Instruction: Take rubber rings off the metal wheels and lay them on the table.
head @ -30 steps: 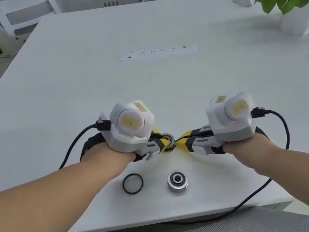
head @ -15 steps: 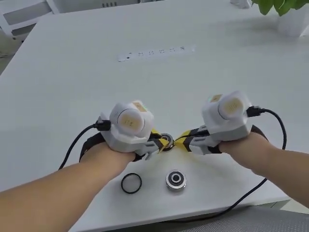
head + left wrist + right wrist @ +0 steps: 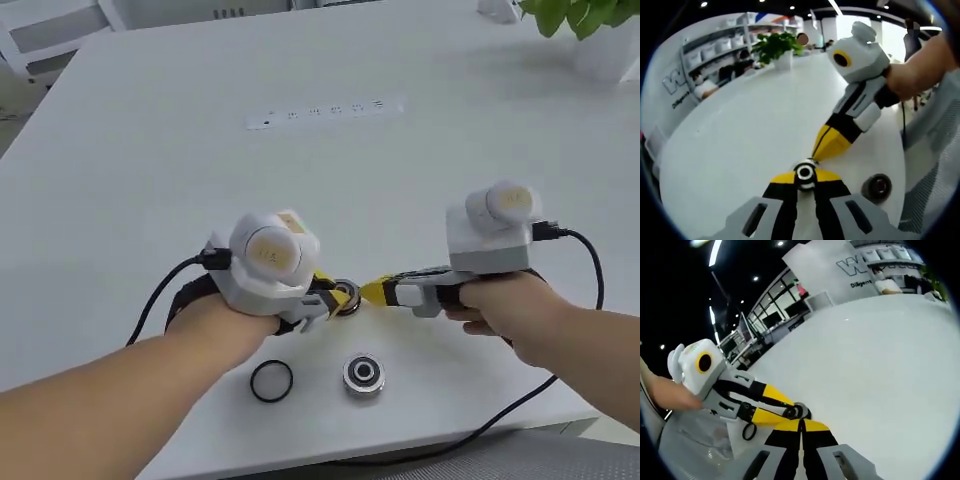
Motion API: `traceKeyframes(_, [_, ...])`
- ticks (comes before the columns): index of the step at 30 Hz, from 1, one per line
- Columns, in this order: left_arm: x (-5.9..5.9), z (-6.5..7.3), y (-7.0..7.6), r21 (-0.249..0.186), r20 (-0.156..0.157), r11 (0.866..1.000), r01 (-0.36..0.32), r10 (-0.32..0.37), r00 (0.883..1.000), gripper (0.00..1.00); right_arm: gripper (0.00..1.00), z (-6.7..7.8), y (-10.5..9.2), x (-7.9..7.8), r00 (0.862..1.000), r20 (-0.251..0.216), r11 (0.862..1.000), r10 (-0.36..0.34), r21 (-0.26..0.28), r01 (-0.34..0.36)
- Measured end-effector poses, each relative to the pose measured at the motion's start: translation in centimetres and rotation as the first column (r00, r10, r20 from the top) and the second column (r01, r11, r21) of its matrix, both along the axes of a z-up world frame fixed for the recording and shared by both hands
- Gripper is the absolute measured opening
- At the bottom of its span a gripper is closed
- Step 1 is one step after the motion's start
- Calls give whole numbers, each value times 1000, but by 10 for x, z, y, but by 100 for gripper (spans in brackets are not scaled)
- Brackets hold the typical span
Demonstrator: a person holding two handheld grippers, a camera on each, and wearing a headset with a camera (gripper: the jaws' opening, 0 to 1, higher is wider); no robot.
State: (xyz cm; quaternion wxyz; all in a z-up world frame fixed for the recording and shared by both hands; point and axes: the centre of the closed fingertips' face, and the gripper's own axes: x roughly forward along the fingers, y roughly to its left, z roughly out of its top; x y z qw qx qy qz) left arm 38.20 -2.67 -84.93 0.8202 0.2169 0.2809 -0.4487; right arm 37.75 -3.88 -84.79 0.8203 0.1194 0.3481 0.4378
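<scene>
My left gripper (image 3: 333,297) (image 3: 805,177) is shut on a small metal wheel (image 3: 348,295) (image 3: 805,171) and holds it just above the white table (image 3: 300,180). My right gripper (image 3: 368,292) (image 3: 801,423) comes in from the right with its jaws shut, and its yellow tips touch the wheel's rim (image 3: 800,411). I cannot tell whether they pinch the wheel's rubber ring. A loose black rubber ring (image 3: 271,381) (image 3: 748,430) lies flat near the table's front edge. Beside it lies a second metal wheel (image 3: 364,374) (image 3: 878,186).
A white power strip (image 3: 325,109) lies across the middle of the table, far from the grippers. A potted plant (image 3: 580,20) stands at the far right corner. Black cables (image 3: 160,300) trail from both grippers over the front edge.
The right gripper has rolled and drawn slightly to the right, so its camera box stands higher. The left gripper, the held wheel, the loose ring and the second wheel have stayed put.
</scene>
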Motion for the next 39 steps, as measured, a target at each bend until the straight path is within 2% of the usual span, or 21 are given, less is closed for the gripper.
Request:
traceKeyframes(2, [0,0,0,4,5,1000,1,-1,1000,12,0,1,1,-1,1000,-23,1000,-14,20,15])
traceKeyframes(5, [0,0,0,5,7,1000,-3,3,1000,12,0,2,2,-1,1000,-19,1000,-7,24,7])
traceKeyframes(6, [0,0,0,5,8,1000,-3,3,1000,12,0,3,3,-3,999,-31,999,-9,36,11])
traceKeyframes(18, [-1,0,-1,13,11,1000,6,-6,1000,11,0,9,9,-9,999,-35,996,15,87,-12])
traceKeyframes(21, [-1,0,-1,11,8,1000,3,-3,1000,11,0,16,17,-13,998,-51,991,35,132,-28])
traceKeyframes(22, [-1,0,-1,10,10,1000,1,-2,1000,11,0,15,14,-6,999,10,995,33,99,-34])
traceKeyframes(23, [-1,0,-1,9,10,1000,1,-1,1000,11,0,14,14,-10,999,-19,994,39,105,-37])
traceKeyframes(26, [-1,0,0,8,8,1000,-2,2,1000,11,0,14,10,-8,999,-22,993,33,116,-30])
traceKeyframes(34, [-3,0,-2,1,9,1000,6,-6,1000,11,0,19,14,-18,998,-32,986,62,160,-56])
traceKeyframes(39, [-3,0,-2,-1,-3,1000,15,-15,1000,11,0,26,15,-25,995,-29,979,91,184,-84])
